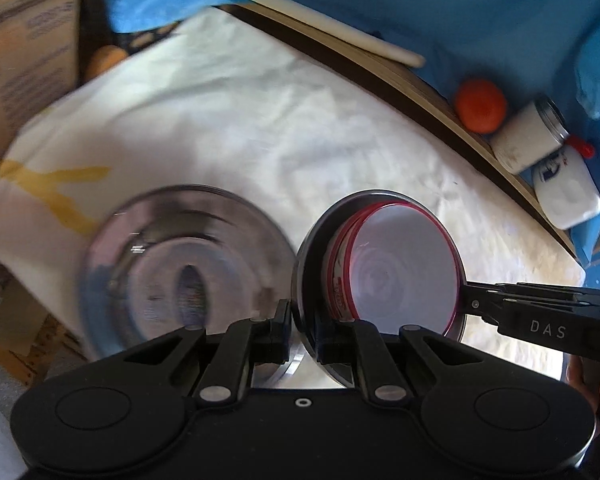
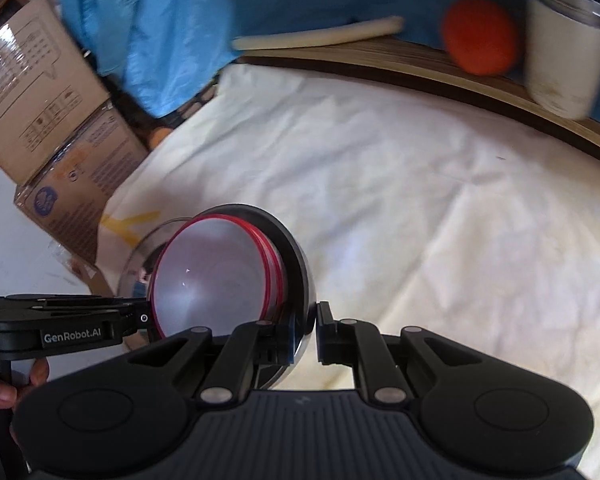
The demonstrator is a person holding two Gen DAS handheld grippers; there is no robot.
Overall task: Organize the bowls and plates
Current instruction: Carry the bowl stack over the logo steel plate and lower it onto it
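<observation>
Over the worktop, steel bowl [image 1: 312, 248]: held by both tools above the white cloth [image 1: 260, 120]. Can't tell if it touches the cloth.
Which way it points: looks tipped up on its edge. In the left view its open side faces right, twd the other tool. It's round, so no long side.
Red-rim bowls [image 1: 404, 264]: white inside, stacked in the steel bowl, open the same way.
Left tool [image 1: 302, 332]: pinched tight on the near rim of the steel bowl.
Right tool [image 2: 305, 332]: pinched tight on the rim across from it.
Steel plate [image 1: 180, 272]: flat on the cloth, just left of the bowl, blurry.
Back edge: orange ball [image 1: 480, 106] next to a white can [image 1: 530, 136].
</observation>
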